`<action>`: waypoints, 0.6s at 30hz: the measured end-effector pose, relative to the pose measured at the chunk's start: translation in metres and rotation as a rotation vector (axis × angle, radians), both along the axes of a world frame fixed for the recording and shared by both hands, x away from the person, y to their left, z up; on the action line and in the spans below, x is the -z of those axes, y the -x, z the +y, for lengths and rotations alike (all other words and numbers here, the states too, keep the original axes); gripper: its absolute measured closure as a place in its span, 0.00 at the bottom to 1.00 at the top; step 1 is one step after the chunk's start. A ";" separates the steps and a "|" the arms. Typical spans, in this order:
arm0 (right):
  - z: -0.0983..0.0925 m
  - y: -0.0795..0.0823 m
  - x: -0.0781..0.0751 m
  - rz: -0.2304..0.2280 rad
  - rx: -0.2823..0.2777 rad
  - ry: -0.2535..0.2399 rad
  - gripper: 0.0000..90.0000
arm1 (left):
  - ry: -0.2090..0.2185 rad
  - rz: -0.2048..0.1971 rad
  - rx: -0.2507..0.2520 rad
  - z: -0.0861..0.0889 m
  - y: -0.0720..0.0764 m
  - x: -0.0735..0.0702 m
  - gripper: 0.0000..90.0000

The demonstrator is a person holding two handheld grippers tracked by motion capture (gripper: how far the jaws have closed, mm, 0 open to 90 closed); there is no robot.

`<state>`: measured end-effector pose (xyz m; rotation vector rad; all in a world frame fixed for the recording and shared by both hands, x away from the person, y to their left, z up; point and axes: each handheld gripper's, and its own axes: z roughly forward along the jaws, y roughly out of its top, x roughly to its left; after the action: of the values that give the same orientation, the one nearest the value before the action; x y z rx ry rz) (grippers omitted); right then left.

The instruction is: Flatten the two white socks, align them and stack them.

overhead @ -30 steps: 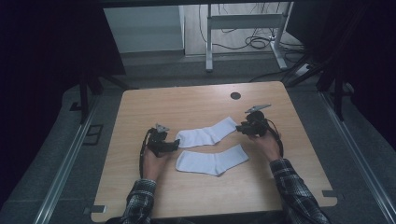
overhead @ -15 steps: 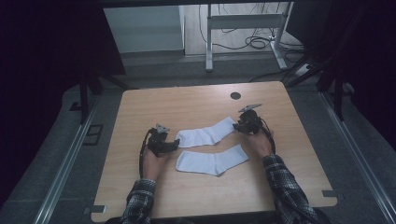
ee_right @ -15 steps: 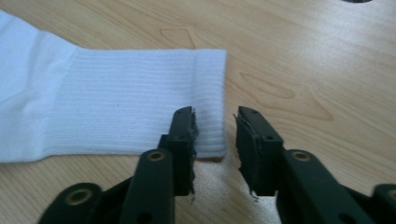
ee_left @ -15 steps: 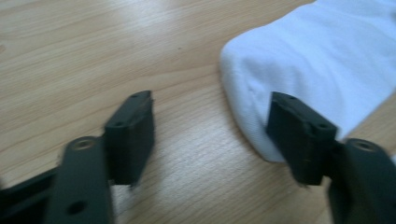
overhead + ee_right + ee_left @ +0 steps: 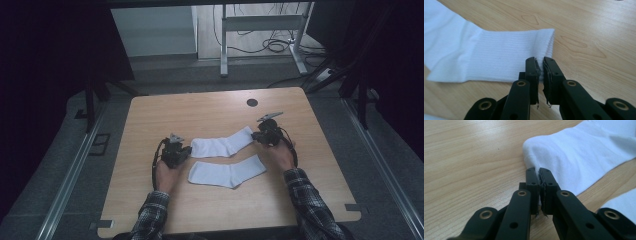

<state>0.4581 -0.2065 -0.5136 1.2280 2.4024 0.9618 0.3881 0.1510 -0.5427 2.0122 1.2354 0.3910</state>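
A white sock point(image 5: 222, 146) lies flat on the wooden counter point(image 5: 210, 110). The left gripper point(image 5: 539, 185) pinches its toe edge, the right gripper point(image 5: 541, 70) its ribbed cuff; both jaws have just closed. Light, limp cloth, best held by both ends.

Both grippers low over the counter, jaws pinched

Left gripper point(image 5: 186, 151) and right gripper point(image 5: 256, 136) have just closed, each clamping cloth; forearms enter from the counter's near edge.

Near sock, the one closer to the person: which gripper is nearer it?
Left. The left gripper, pinching the far sock at its toe, sits just above the near sock's left end; the right gripper, on the cuff, is farther.
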 end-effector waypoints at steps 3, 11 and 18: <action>-0.006 0.007 -0.009 -0.014 -0.008 -0.020 0.91 | 0.014 -0.032 0.001 0.000 0.002 -0.011 0.97; -0.014 0.022 -0.028 -0.043 -0.029 -0.043 0.91 | 0.055 -0.064 0.025 0.002 0.014 -0.034 0.96; -0.022 0.045 -0.045 -0.061 -0.059 -0.062 0.91 | 0.050 -0.065 0.061 0.002 0.033 -0.048 0.96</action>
<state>0.4127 -0.2289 -0.4684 1.1373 2.3897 1.0834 0.3549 0.1526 -0.4949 1.9744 1.1311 0.3891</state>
